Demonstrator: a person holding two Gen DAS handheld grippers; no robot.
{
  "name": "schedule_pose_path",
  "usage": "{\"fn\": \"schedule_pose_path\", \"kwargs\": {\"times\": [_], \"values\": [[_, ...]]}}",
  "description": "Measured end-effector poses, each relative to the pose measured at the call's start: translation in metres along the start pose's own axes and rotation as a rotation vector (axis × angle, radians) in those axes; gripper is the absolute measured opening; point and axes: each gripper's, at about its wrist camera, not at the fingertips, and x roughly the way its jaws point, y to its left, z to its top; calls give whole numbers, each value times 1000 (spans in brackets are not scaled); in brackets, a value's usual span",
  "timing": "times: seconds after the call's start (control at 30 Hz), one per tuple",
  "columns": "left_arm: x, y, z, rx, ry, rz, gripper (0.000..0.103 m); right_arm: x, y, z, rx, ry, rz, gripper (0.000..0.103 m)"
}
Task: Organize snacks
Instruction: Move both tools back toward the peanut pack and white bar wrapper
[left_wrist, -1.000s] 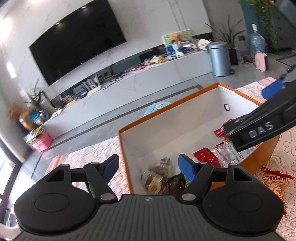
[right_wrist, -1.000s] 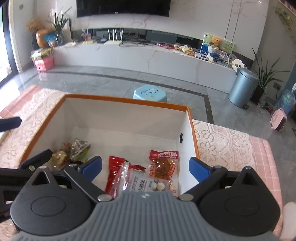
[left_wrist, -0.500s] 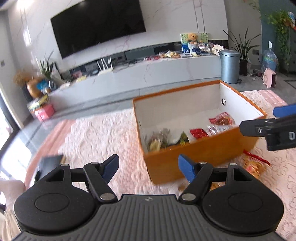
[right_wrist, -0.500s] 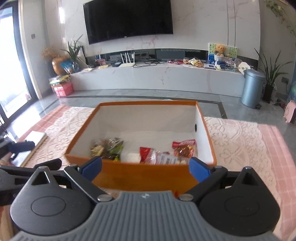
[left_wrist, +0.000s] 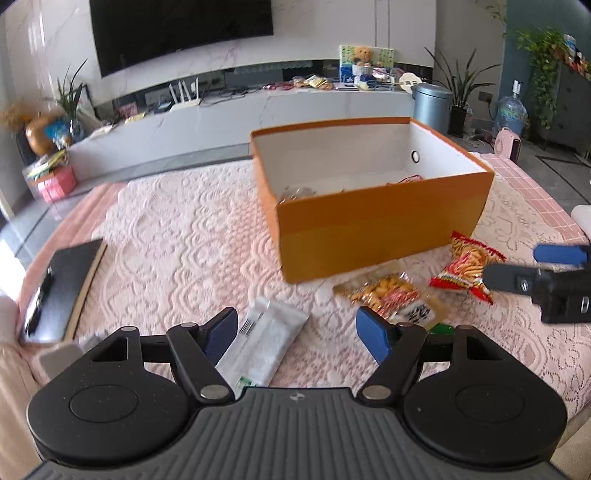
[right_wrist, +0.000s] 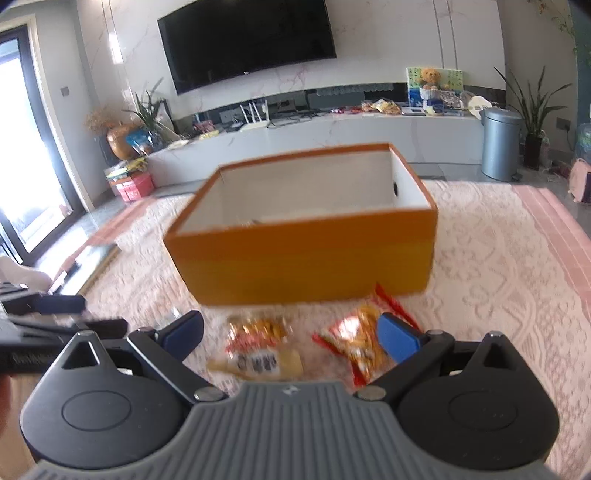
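An orange box with a white inside stands on the pink lace cloth and holds several snack packs, barely visible over its rim. In front of it lie a white packet, a clear peanut pack and a red snack bag. My left gripper is open and empty above the white packet. My right gripper is open and empty over the peanut pack and the red bag; the box is just beyond. The right gripper also shows in the left wrist view.
A black notebook lies at the cloth's left edge. The pink lace cloth covers the table. Beyond it are a grey floor, a white TV bench, a metal bin and plants.
Both grippers have pulled back and up from inside the box to the near side of it. The snacks on the cloth in front of the box have come into view.
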Motion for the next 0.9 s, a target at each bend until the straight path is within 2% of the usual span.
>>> {"fn": "schedule_pose_path", "kwargs": {"times": [0.17,0.4,0.63,0.77,0.9], "values": [[-1,18,-10,-46,3,-17,86,10,-1,-30,14,41,-48,97],[14,31,-21,-80,40,-5,86,23,-1,-44,17,71,-68,97],[33,28,-29,1,59,25,86,35,3,-51,-4,81,-57,97],[45,28,-25,65,76,-1,86,41,9,-47,-19,79,-18,97],[57,30,-21,81,89,-32,86,47,16,-40,-29,65,17,97]]}}
